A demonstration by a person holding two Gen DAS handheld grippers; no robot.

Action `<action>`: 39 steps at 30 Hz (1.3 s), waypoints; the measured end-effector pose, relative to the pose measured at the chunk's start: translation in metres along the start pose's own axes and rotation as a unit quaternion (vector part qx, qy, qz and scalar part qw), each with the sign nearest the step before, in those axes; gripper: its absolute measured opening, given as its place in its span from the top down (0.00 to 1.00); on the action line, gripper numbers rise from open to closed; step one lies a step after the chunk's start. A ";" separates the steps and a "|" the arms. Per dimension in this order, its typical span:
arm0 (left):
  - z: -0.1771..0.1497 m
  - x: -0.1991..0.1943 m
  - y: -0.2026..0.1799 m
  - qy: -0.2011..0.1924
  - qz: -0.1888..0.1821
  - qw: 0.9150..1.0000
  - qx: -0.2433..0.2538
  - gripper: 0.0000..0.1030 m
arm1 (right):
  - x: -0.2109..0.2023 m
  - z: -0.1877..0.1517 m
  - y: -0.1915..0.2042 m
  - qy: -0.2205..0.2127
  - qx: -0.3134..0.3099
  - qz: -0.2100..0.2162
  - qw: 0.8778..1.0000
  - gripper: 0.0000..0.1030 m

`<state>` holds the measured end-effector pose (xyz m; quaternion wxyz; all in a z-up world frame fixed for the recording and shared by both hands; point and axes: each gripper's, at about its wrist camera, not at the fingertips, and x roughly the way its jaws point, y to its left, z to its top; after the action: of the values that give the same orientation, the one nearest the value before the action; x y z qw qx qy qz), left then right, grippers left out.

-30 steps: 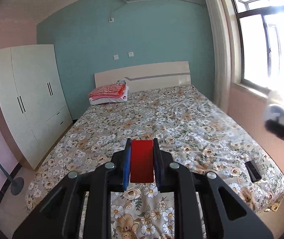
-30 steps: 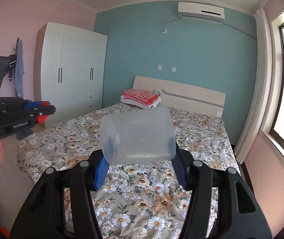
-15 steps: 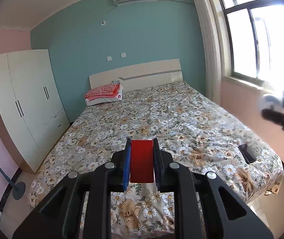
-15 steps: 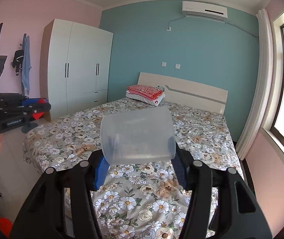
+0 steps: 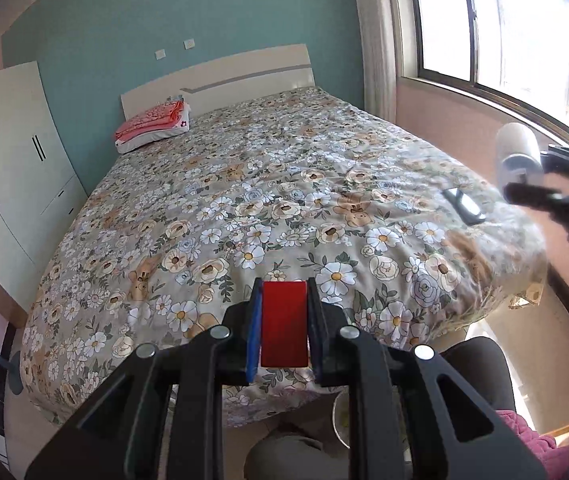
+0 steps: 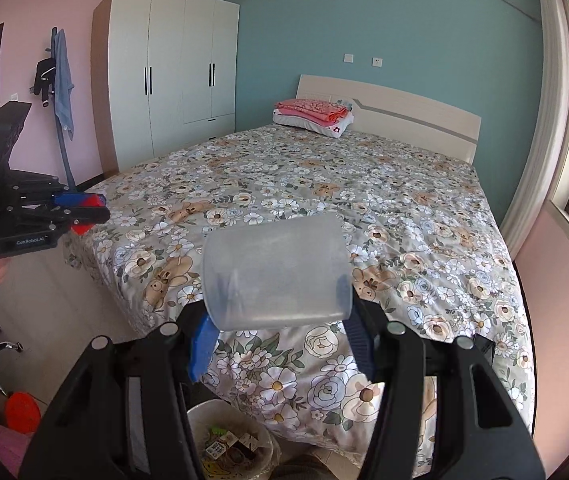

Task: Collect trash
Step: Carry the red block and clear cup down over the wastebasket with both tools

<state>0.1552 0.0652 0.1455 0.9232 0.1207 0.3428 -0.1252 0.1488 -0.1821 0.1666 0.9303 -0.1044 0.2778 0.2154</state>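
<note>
Over the flowered bed, the left gripper pinches a red box tight, while the right gripper, partly open, clamps a clear plastic cup above a bin; the left gripper's body reads "GenRobot.AI".

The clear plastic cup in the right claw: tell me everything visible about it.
The plastic cup is translucent, frosted and apparently empty. It lies on its side across the right claw, clamped between the blue pads near its lower edge, its wider rim toward the left of the picture. It hangs above the floral bed, with a trash bin below. Nothing else touches it.
</note>
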 end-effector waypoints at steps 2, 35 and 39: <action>-0.018 0.017 -0.004 0.020 -0.017 1.000 0.000 0.79 | 0.011 -0.020 0.003 0.015 0.003 0.010 1.000 0.46; -0.277 0.285 -0.109 0.338 -0.161 0.925 -0.061 0.79 | 0.242 -0.330 0.070 0.371 0.077 0.111 0.919 0.45; -0.293 0.310 -0.115 0.368 -0.173 0.910 -0.084 0.79 | 0.264 -0.355 0.080 0.405 0.075 0.114 0.904 0.45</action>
<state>0.1699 0.0013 -0.2911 0.7020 0.0187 0.6831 -0.2004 0.1438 -0.1325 -0.2804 0.7116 -0.0805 0.6561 0.2381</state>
